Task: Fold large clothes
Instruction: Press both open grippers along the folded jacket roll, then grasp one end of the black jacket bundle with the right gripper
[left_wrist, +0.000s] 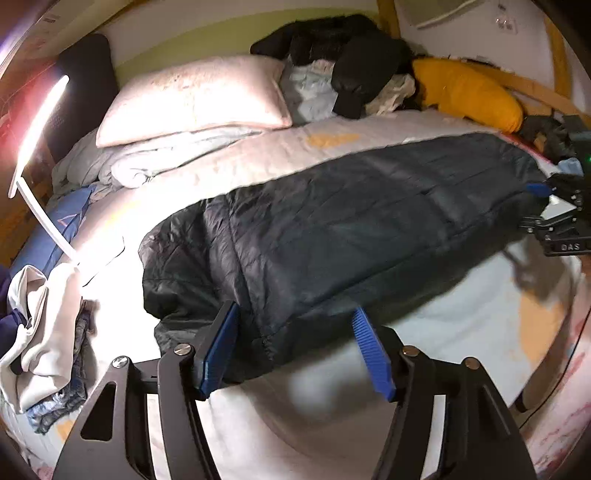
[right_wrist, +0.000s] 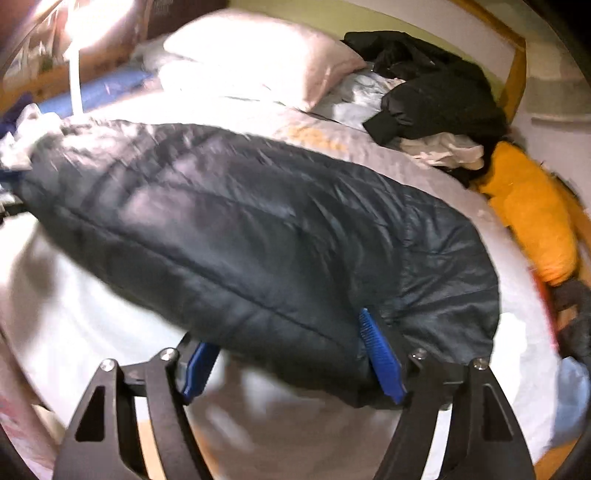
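A big dark puffy jacket (left_wrist: 332, 229) lies long across the bed (left_wrist: 443, 332), on top of the pale sheet. The left gripper (left_wrist: 295, 350) is at the near edge of the jacket, close to one end. Its blue pads (left_wrist: 218, 350) stand wide apart, and the jacket's edge sits between them. The left pad touches the cloth, but the right pad is clear of it, so this gripper is let go and is not squeezing. The right gripper (right_wrist: 291, 354) is at the other end of the jacket. Its blue pads (right_wrist: 380, 354) are also spread apart with a thick bunch of jacket in the gap. The picture is blurry there, so I cannot tell if the pads press on the cloth or just sit beside it. Behind the jacket there is a pink pillow (left_wrist: 195, 96) on folded bedding. A black coat (left_wrist: 351, 62) is piled at the back of the bed, next to a yellow cushion (left_wrist: 469, 92). A bright white lamp (left_wrist: 40, 122) shines on the left side, above a heap of light clothes (left_wrist: 40, 332).
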